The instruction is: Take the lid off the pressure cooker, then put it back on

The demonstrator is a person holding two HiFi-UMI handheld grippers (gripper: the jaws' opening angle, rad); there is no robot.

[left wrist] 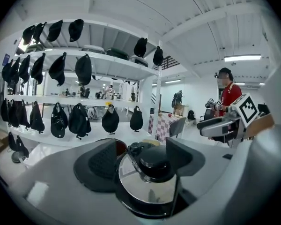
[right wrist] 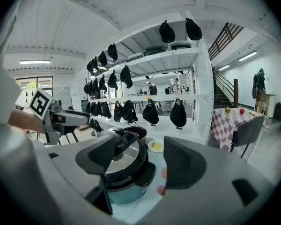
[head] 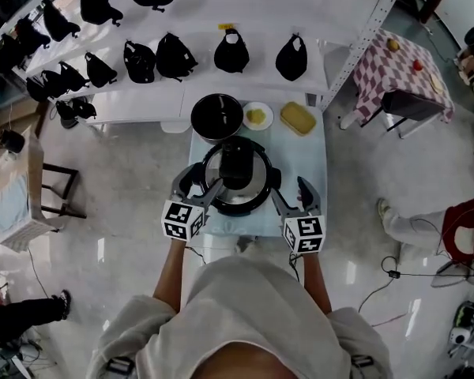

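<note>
Lid sits on the pressure cooker, its black handle bar running across the top; the cooker stands mid-table on the light-blue table. Left gripper is at the cooker's left flank. In the left gripper view its jaws are wide apart with nothing clamped, and the lid and its black knob are framed between them. It looks lined up to close on the handle, though I cannot tell whether it touches yet. Right gripper is at the cooker's right flank, also fully open and empty. In its own view the cooker sits left of centre, partly behind the left jaw, so the side handle is the likely brace point. Judgement: one on each side to steady the body while the lid is turned. Dark pot and small plate sit behind the cooker, clear of the work.
</note>
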